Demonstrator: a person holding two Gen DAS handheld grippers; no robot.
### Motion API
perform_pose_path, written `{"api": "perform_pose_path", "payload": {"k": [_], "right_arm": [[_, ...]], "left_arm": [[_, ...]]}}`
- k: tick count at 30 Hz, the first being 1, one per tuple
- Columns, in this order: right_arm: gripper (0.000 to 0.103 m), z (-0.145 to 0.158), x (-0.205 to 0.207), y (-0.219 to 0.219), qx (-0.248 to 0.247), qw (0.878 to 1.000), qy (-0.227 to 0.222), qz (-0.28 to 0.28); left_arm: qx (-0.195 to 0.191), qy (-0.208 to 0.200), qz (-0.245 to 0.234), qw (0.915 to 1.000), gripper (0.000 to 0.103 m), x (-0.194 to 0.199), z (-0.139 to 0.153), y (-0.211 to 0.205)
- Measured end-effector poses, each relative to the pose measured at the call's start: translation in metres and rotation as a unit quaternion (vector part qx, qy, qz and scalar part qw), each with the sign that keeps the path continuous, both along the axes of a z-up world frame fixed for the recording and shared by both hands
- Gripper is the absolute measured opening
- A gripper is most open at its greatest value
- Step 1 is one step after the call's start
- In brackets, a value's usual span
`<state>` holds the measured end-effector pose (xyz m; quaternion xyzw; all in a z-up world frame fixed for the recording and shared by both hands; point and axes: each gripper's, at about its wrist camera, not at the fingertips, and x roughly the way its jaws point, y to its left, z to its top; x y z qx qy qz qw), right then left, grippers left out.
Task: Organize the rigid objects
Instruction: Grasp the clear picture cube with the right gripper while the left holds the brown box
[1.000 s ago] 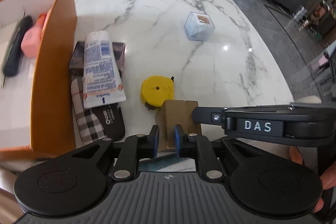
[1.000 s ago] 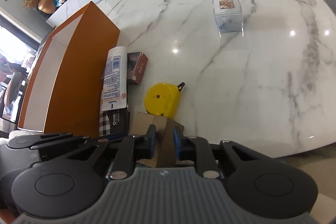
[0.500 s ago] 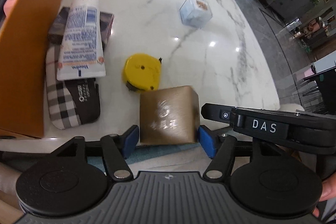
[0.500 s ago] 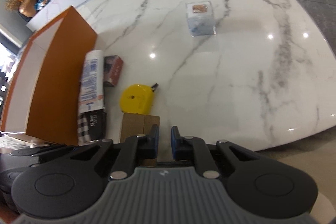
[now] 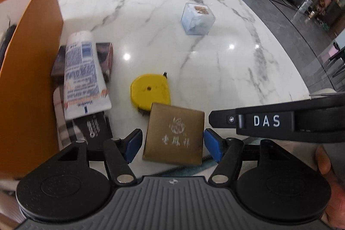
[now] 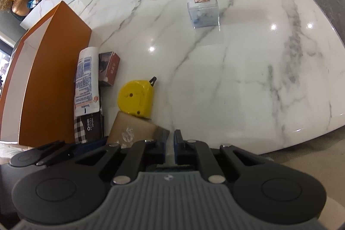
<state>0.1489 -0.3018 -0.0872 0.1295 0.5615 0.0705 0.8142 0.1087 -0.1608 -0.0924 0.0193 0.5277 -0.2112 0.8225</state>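
Standing released, left gripper point(image 5: 172, 141) jaws around flat brown square box point(image 5: 174, 133), not touching; right gripper point(image 6: 169, 149) clenched, empty, beside it.

Table point(image 5: 215, 70) viewed from near edge. Bin point(image 5: 28, 83) set at left. Tube point(image 5: 83, 77) laid just right of bin, on top of carton point(image 5: 105, 59) and pouch point(image 5: 64, 133). Tape measure point(image 5: 151, 92) placed right of tube, apart from it. Box point(image 5: 174, 135) found before tape measure, at near edge, overlapping it in view. Cube point(image 5: 197, 19) set far back right, well apart from rest.
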Motion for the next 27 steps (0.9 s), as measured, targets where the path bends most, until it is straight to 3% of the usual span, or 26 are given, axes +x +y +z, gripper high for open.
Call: {"api": "perform_pose_path", "payload": {"k": [5,7,16,17,21,23,25,27], "right_arm": [[0.010,0.000,0.001,0.000,0.003,1.000,-0.002,-0.002],[0.019,0.001,0.001,0.000,0.004,1.000,-0.005,-0.003],[0.033,0.013,0.004,-0.007,0.019,0.999,-0.034,-0.036],[0.039,0.015,0.007,-0.009,0.024,0.998,-0.038,-0.043],[0.051,0.025,0.028,-0.018,0.016,0.994,-0.079,-0.070],[0.051,0.027,0.045,-0.021,-0.006,0.991,-0.098,-0.087],[0.060,0.026,0.063,-0.025,-0.016,0.989,-0.114,-0.097],[0.061,0.026,0.079,-0.027,-0.030,0.986,-0.128,-0.100]], "left_arm": [[0.004,-0.005,-0.015,0.9999,0.069,-0.001,-0.002,-0.003],[0.007,-0.007,-0.018,0.9998,0.069,-0.001,-0.001,-0.005],[0.004,-0.023,-0.002,0.9997,0.068,0.015,0.004,-0.001],[0.000,-0.023,0.002,0.9997,0.068,0.018,0.007,0.001],[-0.008,-0.034,0.012,0.9993,0.067,0.031,0.021,0.004],[-0.012,-0.036,0.019,0.9991,0.067,0.041,0.028,0.006],[-0.022,-0.039,0.024,0.9987,0.067,0.053,0.033,0.007],[-0.031,-0.047,0.026,0.9981,0.067,0.064,0.038,0.008]]}}
